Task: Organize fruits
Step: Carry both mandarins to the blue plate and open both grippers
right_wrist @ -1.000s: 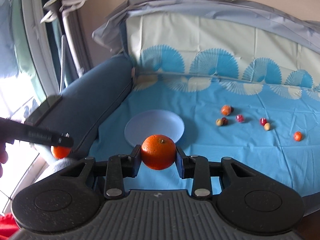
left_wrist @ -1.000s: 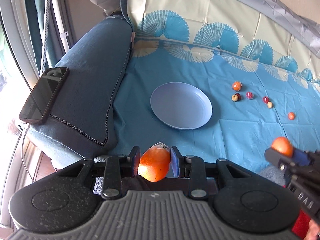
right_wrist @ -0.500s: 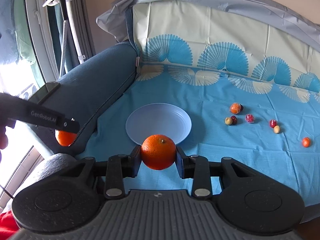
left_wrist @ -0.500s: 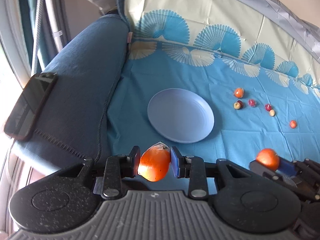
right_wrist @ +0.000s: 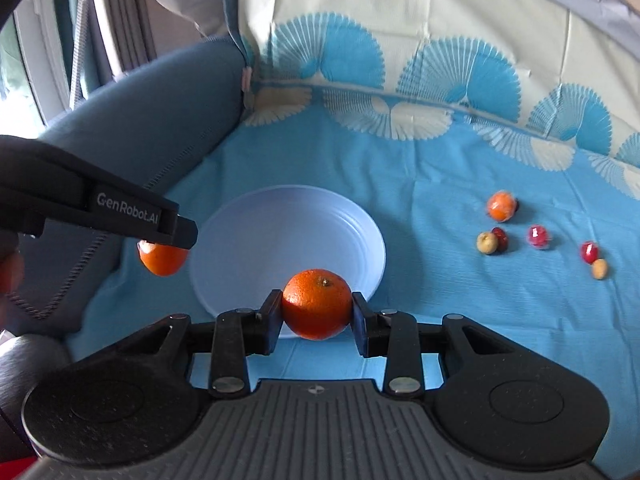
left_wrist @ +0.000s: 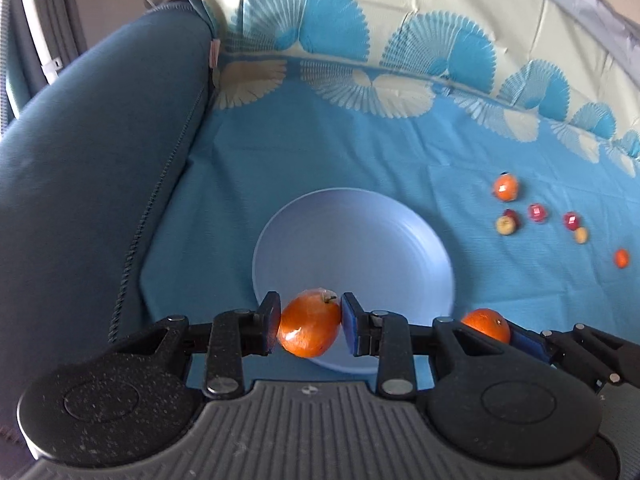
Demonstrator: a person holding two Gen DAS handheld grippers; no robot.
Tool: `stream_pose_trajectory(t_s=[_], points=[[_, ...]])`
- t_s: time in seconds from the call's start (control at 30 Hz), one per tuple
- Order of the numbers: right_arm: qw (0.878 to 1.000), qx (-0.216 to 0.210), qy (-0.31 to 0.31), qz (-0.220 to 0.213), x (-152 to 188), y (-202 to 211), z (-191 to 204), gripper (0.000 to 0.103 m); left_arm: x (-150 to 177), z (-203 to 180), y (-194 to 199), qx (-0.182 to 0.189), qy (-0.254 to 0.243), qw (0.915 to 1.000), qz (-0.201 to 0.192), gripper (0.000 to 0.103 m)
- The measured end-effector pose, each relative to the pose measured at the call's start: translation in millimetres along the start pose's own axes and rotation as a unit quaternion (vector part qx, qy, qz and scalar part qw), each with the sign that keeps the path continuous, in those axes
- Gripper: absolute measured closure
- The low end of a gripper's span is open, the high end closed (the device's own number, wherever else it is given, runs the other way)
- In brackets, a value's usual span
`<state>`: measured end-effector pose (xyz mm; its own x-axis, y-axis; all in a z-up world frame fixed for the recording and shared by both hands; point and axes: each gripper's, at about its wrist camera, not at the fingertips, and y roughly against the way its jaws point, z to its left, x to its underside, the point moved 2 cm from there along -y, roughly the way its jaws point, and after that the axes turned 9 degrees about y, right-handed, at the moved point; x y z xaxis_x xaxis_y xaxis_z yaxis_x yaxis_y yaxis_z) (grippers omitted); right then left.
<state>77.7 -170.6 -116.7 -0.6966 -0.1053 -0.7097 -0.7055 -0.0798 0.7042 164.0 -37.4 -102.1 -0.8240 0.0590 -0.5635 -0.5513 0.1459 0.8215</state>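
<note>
My left gripper (left_wrist: 309, 325) is shut on a wrapped orange fruit (left_wrist: 310, 327), held over the near rim of the pale blue plate (left_wrist: 352, 240). My right gripper (right_wrist: 316, 312) is shut on an orange (right_wrist: 317, 309), also at the near rim of the plate (right_wrist: 280, 240). The right gripper's orange shows in the left wrist view (left_wrist: 486, 324), and the left gripper's fruit shows in the right wrist view (right_wrist: 162, 258). Several small fruits lie on the blue cloth to the right: an orange one (right_wrist: 501, 206), red ones (right_wrist: 538, 236) and pale ones (right_wrist: 486, 242).
A dark blue sofa armrest (left_wrist: 88, 168) rises on the left of the plate. The patterned cloth-covered backrest (left_wrist: 400, 32) stands behind. One more small orange fruit (left_wrist: 621, 258) lies far right on the cloth.
Both grippers have moved forward toward the plate with their fruits still held. The phone on the armrest has dropped out of the left view.
</note>
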Motion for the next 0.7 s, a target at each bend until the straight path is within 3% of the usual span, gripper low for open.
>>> stream_pose_trajectory(t_s=[0.33,0.37,0.4,0.43,0.47,0.5,0.57,0.7], points=[[0.999,0.0,0.008,0.046,1,-76,-8,0.066,-12,-4,-65,-0.005,-0.028,0.9994,0.017,0.068],[0.999,0.002,0.011,0.047,1,-80,-8,0.065,-14,-4,-67,-0.004,-0.028,0.9995,0.014,0.066],[0.999,0.002,0.017,0.047,0,-83,-7,0.065,-17,-4,-67,-0.002,-0.031,0.9995,0.011,0.053],[0.999,0.003,0.02,0.046,-2,-84,-8,0.059,-20,-2,-64,0.002,-0.033,0.9994,0.001,0.032],[0.999,0.005,0.022,0.042,-4,-84,-9,0.046,-23,0,-58,0.001,-0.032,0.9994,-0.016,0.02],[0.999,0.009,0.022,0.034,-7,-79,-10,0.039,-26,3,-48,-0.007,-0.028,0.999,-0.035,0.001],[0.999,0.025,0.019,0.018,-11,-63,-13,0.013,-26,10,-26,-0.03,-0.019,0.9971,-0.068,0.0],[1.0,0.024,0.012,0.005,-8,-16,-14,0.004,-8,25,11,-0.06,-0.028,0.9955,-0.068,0.0]])
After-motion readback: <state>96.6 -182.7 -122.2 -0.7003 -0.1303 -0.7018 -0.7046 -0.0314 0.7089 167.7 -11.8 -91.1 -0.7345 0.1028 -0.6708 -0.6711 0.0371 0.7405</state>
